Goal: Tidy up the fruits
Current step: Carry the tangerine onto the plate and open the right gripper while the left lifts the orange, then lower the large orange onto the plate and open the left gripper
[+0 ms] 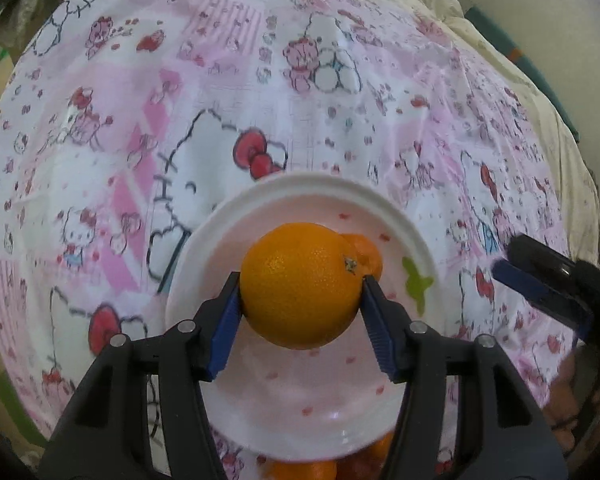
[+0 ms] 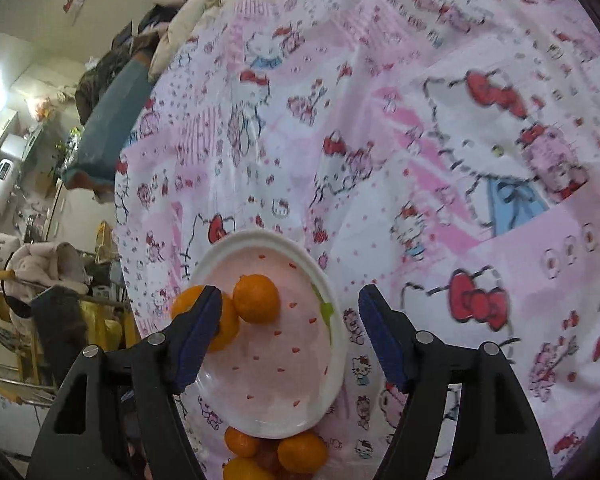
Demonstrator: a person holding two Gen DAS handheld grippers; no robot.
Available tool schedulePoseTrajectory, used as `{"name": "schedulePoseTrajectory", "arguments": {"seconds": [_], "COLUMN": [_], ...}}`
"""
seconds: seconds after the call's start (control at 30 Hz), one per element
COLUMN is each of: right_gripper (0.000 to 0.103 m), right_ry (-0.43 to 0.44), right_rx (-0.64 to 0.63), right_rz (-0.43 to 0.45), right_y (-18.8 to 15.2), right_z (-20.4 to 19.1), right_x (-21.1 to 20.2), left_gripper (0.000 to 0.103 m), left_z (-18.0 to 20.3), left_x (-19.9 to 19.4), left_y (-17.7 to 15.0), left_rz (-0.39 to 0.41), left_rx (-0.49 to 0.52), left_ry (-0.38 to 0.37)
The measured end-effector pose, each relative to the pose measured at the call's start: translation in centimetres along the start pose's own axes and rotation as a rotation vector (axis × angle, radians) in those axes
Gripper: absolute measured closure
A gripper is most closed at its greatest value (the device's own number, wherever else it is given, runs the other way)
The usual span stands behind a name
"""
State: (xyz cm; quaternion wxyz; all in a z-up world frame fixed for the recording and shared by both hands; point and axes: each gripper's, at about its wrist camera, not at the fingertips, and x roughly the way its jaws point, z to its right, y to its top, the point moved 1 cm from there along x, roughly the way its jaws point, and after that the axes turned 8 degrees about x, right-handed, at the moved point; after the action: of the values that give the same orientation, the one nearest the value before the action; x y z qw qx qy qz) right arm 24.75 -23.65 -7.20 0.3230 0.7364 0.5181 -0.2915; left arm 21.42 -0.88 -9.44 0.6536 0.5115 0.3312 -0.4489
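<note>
My left gripper point(image 1: 301, 288) is shut on a large orange point(image 1: 300, 285) and holds it over the pink plate point(image 1: 260, 412). A smaller orange point(image 1: 366, 254) lies on the plate behind it. In the right wrist view my right gripper point(image 2: 290, 300) is open and empty above the same plate point(image 2: 336, 344). The small orange point(image 2: 257, 298) sits on the plate, and the held orange point(image 2: 226, 326) is partly hidden behind my left finger. Several more oranges point(image 2: 302, 452) lie in a pile just in front of the plate.
The plate rests on a bed covered by a pink Hello Kitty sheet point(image 1: 220, 80). A cream quilt point(image 1: 500, 52) lies at the far side. The bed's left edge point(image 2: 120, 200) drops to a cluttered room with a drying rack point(image 2: 40, 288).
</note>
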Motion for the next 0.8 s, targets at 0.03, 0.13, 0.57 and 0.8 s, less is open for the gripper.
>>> {"name": "schedulePoseTrajectory", "arguments": {"seconds": [0.03,0.13,0.57,0.8], "right_gripper": [0.029,0.029,0.028,0.028], "right_ry": [0.002,0.015,0.014,0.005], "right_rx": [0.001,0.014,0.002,-0.007], "right_rz": [0.006,0.014,0.013,0.014], "right_y": [0.0,0.2,0.3,-0.8], "right_z": [0.1,0.4,0.2,-0.5], "right_x": [-0.4,-1.3,-1.8,-2.4], "left_gripper": [0.049,0.048,0.015,0.015], "left_z": [0.1,-0.3,-0.4,-1.1], "left_x": [0.0,0.2,-1.1,-4.2], "left_y": [0.3,0.7,0.3,-0.9], "left_rz": [0.011,0.012,0.028,0.07], "left_rx": [0.008,-0.006,-0.005,-0.014], "left_ry": [0.014,0.035,0.054,0.067]}}
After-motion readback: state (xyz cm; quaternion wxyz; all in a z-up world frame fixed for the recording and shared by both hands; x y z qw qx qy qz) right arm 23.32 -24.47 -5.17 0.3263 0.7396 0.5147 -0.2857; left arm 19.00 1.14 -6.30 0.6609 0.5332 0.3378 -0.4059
